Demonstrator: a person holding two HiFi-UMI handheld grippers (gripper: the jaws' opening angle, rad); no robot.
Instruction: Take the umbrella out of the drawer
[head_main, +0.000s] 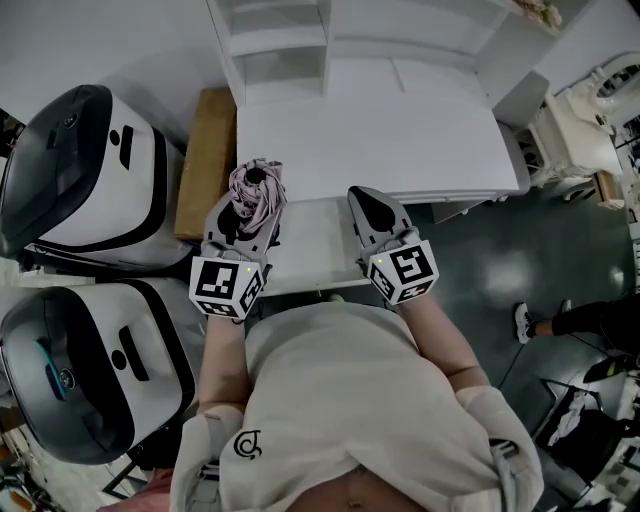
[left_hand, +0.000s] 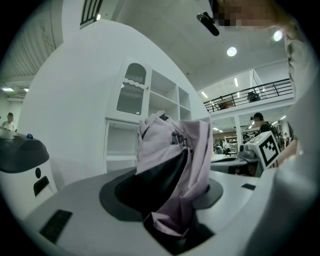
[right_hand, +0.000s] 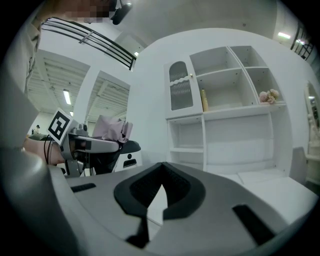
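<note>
A folded mauve umbrella (head_main: 257, 190) stands bunched between the jaws of my left gripper (head_main: 250, 212), which is shut on it. In the left gripper view the umbrella (left_hand: 172, 150) fills the space between the black pads (left_hand: 135, 192) of the left gripper (left_hand: 175, 172), its fabric hanging over them. My right gripper (head_main: 372, 208) is held level beside it, shut and with nothing in it; its pad tips meet in the right gripper view (right_hand: 162, 167). Both hover over the open white drawer (head_main: 312, 240) of the desk (head_main: 370, 135). The drawer's inside is hidden.
A white hutch with shelves (head_main: 290, 45) stands at the desk's back. Two large white-and-black machines (head_main: 85, 170) (head_main: 90, 375) stand to the left, with a brown board (head_main: 205, 160) beside the desk. A white chair (head_main: 595, 110) and a person's leg (head_main: 560, 320) are at the right.
</note>
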